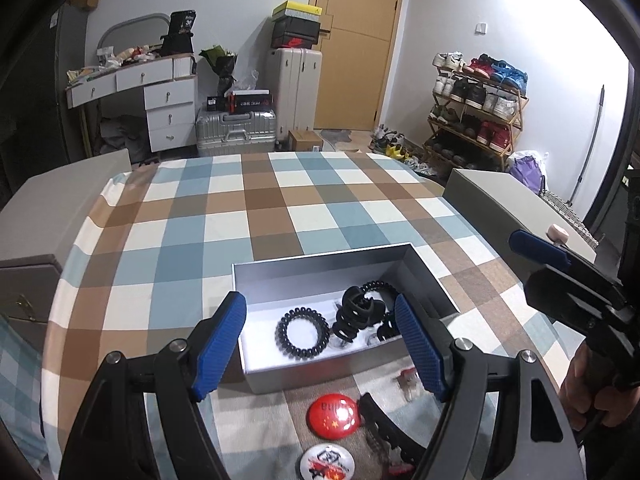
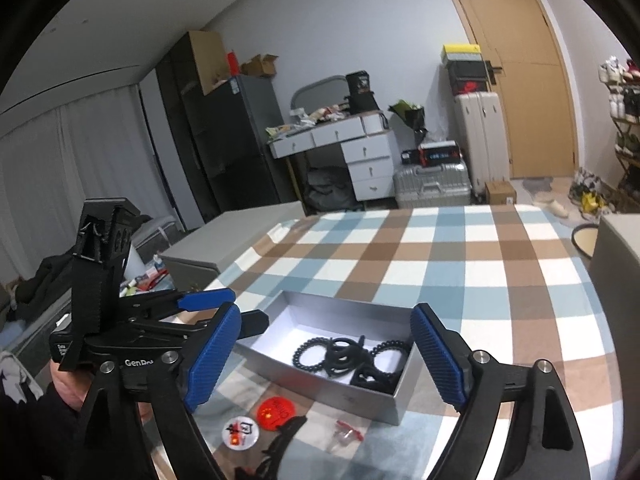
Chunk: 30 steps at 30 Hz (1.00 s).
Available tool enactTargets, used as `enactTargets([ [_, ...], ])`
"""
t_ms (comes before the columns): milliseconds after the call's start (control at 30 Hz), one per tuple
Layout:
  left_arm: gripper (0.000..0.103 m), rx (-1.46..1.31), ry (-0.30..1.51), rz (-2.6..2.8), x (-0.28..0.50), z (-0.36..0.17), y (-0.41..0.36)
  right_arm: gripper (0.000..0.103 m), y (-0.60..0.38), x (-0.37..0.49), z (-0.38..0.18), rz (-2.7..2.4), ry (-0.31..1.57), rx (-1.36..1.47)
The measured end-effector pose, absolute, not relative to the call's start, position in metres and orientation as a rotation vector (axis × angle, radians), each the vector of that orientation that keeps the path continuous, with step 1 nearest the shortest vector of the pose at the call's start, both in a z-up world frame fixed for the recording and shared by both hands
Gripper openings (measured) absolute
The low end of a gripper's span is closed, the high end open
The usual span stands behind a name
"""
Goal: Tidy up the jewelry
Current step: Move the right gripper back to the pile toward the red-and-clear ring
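An open silver-grey box (image 1: 320,258) (image 2: 360,398) stands on the checked tablecloth. Inside lie a black coil hair tie (image 1: 303,332) (image 2: 310,354), a black claw clip (image 1: 356,312) (image 2: 372,376) and more dark ties. On the cloth in front are a red badge (image 1: 334,410) (image 2: 278,408), a white badge (image 1: 326,462) (image 2: 240,430), a black hair clip (image 1: 384,428) (image 2: 280,440) and a small bag with red pieces (image 1: 408,380) (image 2: 348,434). My left gripper (image 1: 320,344) hovers open over the box's near edge. My right gripper (image 2: 324,360) is open and empty above the box.
Grey cabinets (image 1: 60,208) (image 1: 512,208) flank the table left and right. A hand (image 1: 588,384) holds the right gripper at the table's right side. Beyond the far edge stand a white desk (image 1: 160,92), suitcases (image 1: 236,128) and a shoe rack (image 1: 476,108).
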<state>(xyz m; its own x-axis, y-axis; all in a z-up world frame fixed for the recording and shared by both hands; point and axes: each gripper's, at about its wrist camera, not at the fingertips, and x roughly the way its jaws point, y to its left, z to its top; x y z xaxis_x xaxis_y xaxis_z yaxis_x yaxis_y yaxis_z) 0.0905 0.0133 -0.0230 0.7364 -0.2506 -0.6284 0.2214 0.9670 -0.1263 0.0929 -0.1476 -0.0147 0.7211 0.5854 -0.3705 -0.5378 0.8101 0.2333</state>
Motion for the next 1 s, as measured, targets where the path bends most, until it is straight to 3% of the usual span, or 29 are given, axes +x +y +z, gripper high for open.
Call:
enactTargets([
  [100,0.084,-0.033,0.675,-0.246,0.08,-0.022,0.013,0.09,-0.148,0.08,-0.012,0.625,0.42,0.1],
  [300,0.085,-0.034,0.642,-0.211,0.061,-0.025,0.017,0.094,-0.153,0.061,-0.018,0.602,0.403,0.088],
  [433,0.091,-0.054,0.649,-0.168,0.052,-0.036,0.021,0.094,-0.156,0.057,-0.03,0.576,0.437,0.082],
  [1000,0.093,-0.116,0.764,-0.074,0.024,-0.093,0.038,0.094,-0.148,0.067,-0.105,0.54,0.709,0.083],
])
